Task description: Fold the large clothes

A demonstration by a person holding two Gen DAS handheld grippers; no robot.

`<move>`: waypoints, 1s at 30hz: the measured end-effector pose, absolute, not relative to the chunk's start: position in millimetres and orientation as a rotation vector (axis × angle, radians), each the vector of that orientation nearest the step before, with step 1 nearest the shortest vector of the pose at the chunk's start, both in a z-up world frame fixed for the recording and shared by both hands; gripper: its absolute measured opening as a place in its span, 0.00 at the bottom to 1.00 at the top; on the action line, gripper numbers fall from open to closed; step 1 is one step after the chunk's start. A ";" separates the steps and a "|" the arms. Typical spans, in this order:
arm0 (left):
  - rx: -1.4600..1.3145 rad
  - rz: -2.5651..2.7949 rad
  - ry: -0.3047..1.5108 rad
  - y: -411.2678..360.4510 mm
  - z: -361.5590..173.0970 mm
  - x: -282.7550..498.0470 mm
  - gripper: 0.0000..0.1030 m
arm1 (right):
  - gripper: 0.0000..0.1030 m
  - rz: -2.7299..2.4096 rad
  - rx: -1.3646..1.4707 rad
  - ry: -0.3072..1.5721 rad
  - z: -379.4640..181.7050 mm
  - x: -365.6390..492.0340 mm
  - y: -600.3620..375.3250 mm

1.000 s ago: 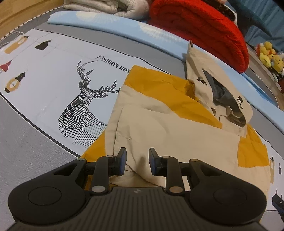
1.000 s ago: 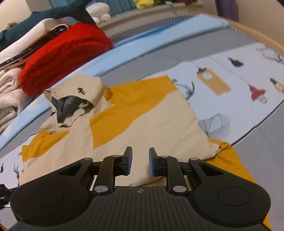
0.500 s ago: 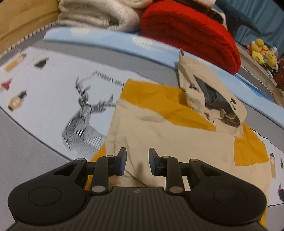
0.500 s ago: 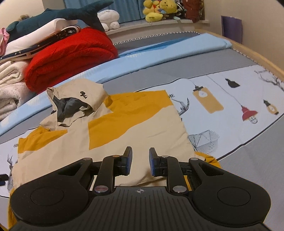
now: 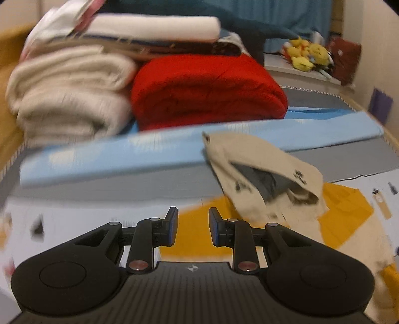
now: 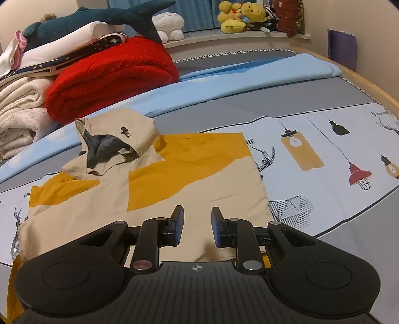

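Currently, a beige and mustard-yellow hooded jacket [image 6: 159, 189] is seen laid flat on a printed bed sheet [image 6: 324, 139], folded into a rough rectangle with its sleeves tucked in. Its hood [image 6: 117, 139] is propped up at the far end, and a dark grey lining is shown inside the opening. In the left wrist view the hood [image 5: 264, 179] is seen to the right of the fingers, with the yellow panel of the jacket [image 5: 344, 211] spread beyond and below it; that view is blurred.

The right gripper [image 6: 197, 228] is held above the near edge of the jacket, its blue-padded jaws parted with a clear gap, and nothing is gripped between them. The left gripper [image 5: 193, 229] is likewise seen with its jaws parted and nothing held; beige and yellow cloth is visible behind the gap.

Behind the jacket a light blue blanket [image 6: 224, 82] is laid across the bed. Further back, a folded red blanket [image 6: 112, 77] is placed beside a stack of cream blankets [image 6: 20, 112], and white folded bedding and a dark teal plush shark [image 6: 104, 20] are piled on top. Yellow plush toys [image 6: 239, 15] are lined up on a ledge at the far side.
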State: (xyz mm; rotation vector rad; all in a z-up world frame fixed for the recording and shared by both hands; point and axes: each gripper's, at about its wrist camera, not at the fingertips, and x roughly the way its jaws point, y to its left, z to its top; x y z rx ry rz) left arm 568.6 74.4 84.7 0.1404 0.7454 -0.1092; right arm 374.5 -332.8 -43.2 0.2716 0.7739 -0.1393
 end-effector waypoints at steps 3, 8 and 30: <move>0.145 -0.143 0.737 68.2 98.3 618.4 0.29 | 0.23 -0.146 0.270 0.775 -43.6 375.3 -338.3; 0.055 -0.165 0.737 50.1 88.1 701.9 0.29 | 0.24 -0.160 0.290 0.778 -45.6 379.9 -345.1; 0.014 0.077 0.777 0.4 -81.0 859.9 0.01 | 0.24 -0.190 0.337 0.862 -67.3 400.2 -353.2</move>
